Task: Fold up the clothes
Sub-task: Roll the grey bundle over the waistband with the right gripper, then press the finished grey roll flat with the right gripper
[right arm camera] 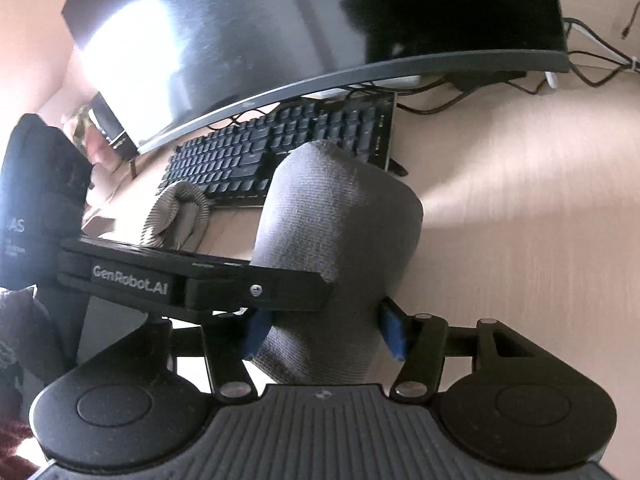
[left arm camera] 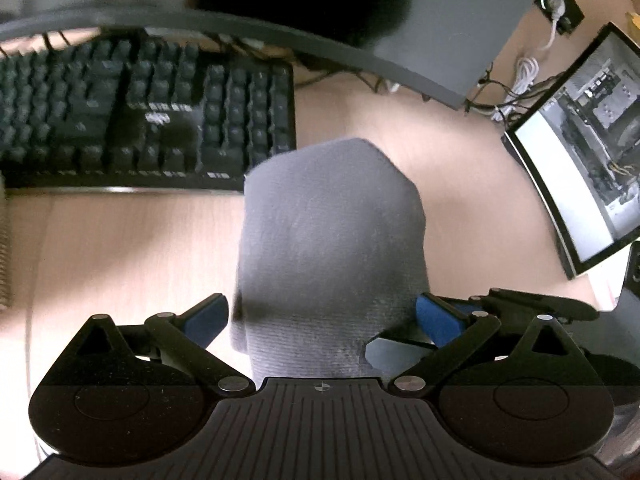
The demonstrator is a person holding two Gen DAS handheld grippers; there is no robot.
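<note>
Two tools, left [left arm camera: 322, 316] and right [right arm camera: 326, 330], spread wide (released) around grey sock [left arm camera: 332, 236]; keyboard [left arm camera: 148, 116] beyond

- A light wood-grain tabletop [left arm camera: 120, 240] fills the lower half of both views, with soft shadows and a bright patch of light across it.
- A black mechanical keyboard [left arm camera: 144, 120] lies on the tabletop.
- Just behind the keyboard, a wide curved monitor [right arm camera: 280, 32] overhangs it, its dark screen catching a white glare.
- Right of the keyboard, a smaller lit screen [left arm camera: 580, 160] stands tilted.
- Behind the keyboard, past the monitor's edge, white and black cables [left arm camera: 520, 80] run to a dark wall socket [left arm camera: 558, 4].
</note>
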